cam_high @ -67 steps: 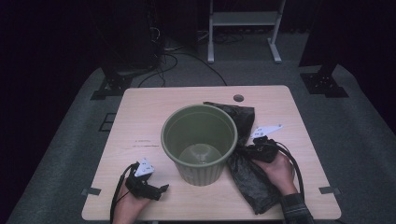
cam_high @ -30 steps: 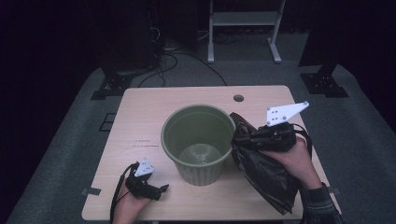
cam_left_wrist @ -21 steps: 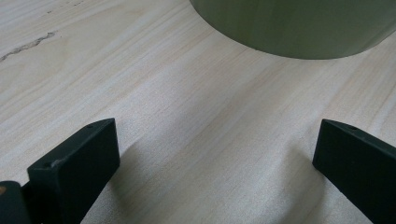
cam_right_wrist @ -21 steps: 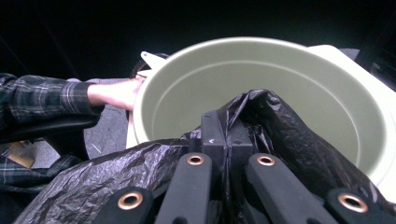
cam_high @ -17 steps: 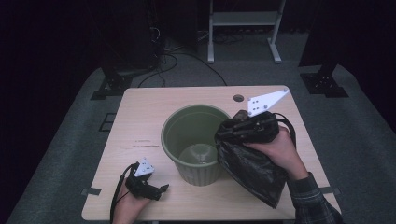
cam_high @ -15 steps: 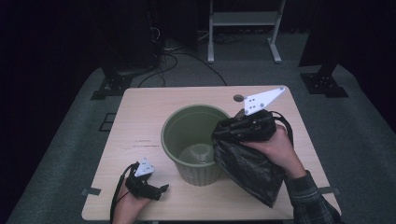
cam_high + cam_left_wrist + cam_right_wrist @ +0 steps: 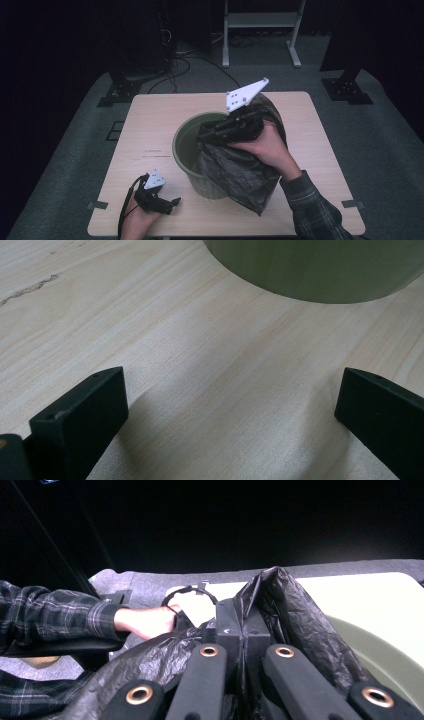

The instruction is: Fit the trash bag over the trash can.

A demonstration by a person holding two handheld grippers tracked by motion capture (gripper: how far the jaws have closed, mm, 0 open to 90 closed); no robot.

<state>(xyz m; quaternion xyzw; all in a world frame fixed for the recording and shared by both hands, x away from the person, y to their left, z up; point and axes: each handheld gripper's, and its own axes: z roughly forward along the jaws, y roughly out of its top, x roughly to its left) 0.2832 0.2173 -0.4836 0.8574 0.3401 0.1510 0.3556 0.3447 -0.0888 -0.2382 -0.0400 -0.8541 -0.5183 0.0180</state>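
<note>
Item: black bag point(image 7: 235, 170), pinched shut in R gripper point(image 7: 210, 131) over green bin point(image 7: 187, 145); L gripper point(image 7: 170, 204) open, idle. Risk: thin film slips, bag snags rim, bin tips.

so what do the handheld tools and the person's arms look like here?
Both tools are black. The right tool carries a pale grey three-cornered plate with small holes; its linkage arms have brass-coloured rivets. The left tool has a smaller plate and a black cable. The right arm wears a dark plaid sleeve.
</note>
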